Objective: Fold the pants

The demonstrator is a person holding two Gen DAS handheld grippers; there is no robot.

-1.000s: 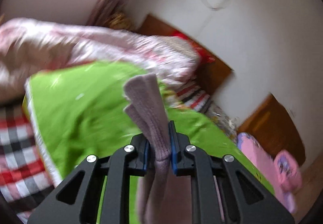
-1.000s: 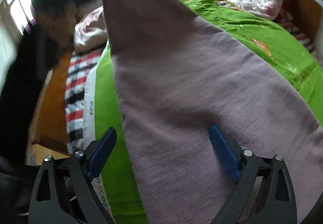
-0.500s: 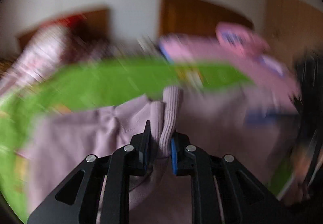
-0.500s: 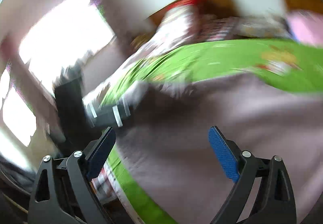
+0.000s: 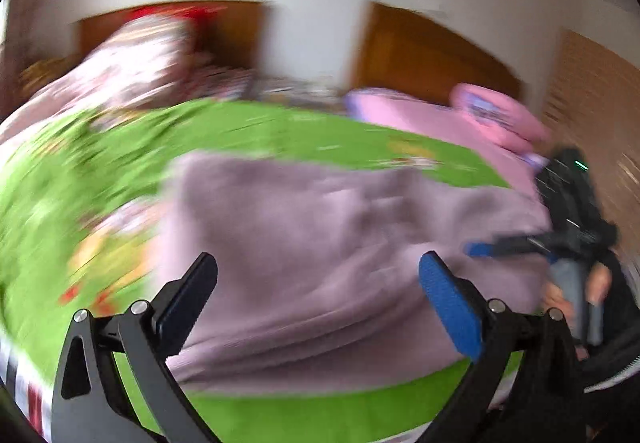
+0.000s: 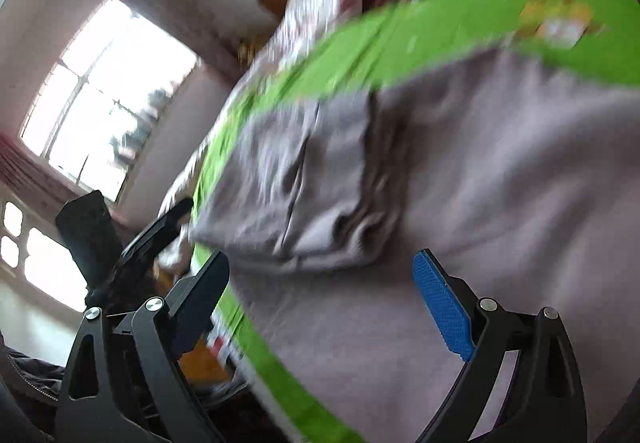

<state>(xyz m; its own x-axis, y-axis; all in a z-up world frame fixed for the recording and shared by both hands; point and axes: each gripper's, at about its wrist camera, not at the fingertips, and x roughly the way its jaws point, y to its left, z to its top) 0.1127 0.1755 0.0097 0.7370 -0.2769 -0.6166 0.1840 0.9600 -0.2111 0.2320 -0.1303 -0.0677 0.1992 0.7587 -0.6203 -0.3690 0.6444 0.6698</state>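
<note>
The mauve knit pants point(image 5: 320, 243) lie spread on the green bedspread point(image 5: 260, 123); both views are motion-blurred. My left gripper point(image 5: 316, 291) is open and empty just above the near part of the pants. My right gripper point(image 6: 320, 291) is open and empty over the pants point(image 6: 460, 183), whose folded waist end with a pocket seam point(image 6: 296, 179) lies by the bed's left edge. The right gripper also shows at the right of the left wrist view point(image 5: 520, 243), and the left gripper at the left of the right wrist view point(image 6: 160, 227).
A pink floral quilt point(image 5: 132, 59) is heaped at the head of the bed by the wooden headboard point(image 5: 224, 23). Pink bedding and a pillow point(image 5: 492, 115) lie at the right. A window point(image 6: 104, 99) is at the left. The green bedspread's edge point(image 6: 280, 371) runs close by.
My left gripper has opened and let go of the pants, which now lie on the bed. Both grippers have swung round; the right one stays open.
</note>
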